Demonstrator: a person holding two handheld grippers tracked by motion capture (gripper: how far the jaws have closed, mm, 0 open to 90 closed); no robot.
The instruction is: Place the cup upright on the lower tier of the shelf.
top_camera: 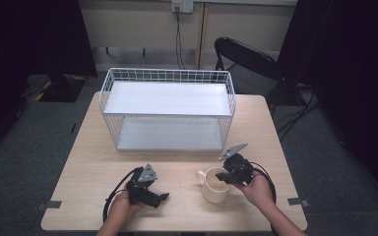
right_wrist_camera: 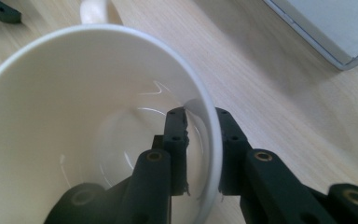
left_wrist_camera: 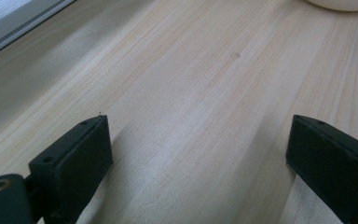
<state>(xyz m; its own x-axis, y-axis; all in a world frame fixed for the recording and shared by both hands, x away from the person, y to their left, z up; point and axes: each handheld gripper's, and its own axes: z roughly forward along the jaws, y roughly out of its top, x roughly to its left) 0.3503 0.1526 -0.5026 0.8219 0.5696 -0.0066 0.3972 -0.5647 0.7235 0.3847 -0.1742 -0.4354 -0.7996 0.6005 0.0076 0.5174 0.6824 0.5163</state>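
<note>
A cream mug (top_camera: 214,185) stands upright on the wooden table (top_camera: 93,162), its handle (top_camera: 200,175) pointing left. My right gripper (top_camera: 228,178) is shut on the mug's rim (right_wrist_camera: 213,140): one jaw sits inside the mug (right_wrist_camera: 51,116), the other outside its wall. My left gripper (top_camera: 160,197) rests low over the table at the front left, open, with nothing between its fingers (left_wrist_camera: 81,154). The mug's base (left_wrist_camera: 340,4) shows at the top right of the left gripper view.
A white two-tier wire shelf rack (top_camera: 167,110) stands at the back middle of the table, both shelves bare; its lower edge (right_wrist_camera: 326,42) lies near the mug. A black folding chair (top_camera: 246,59) stands beyond the table's far right corner.
</note>
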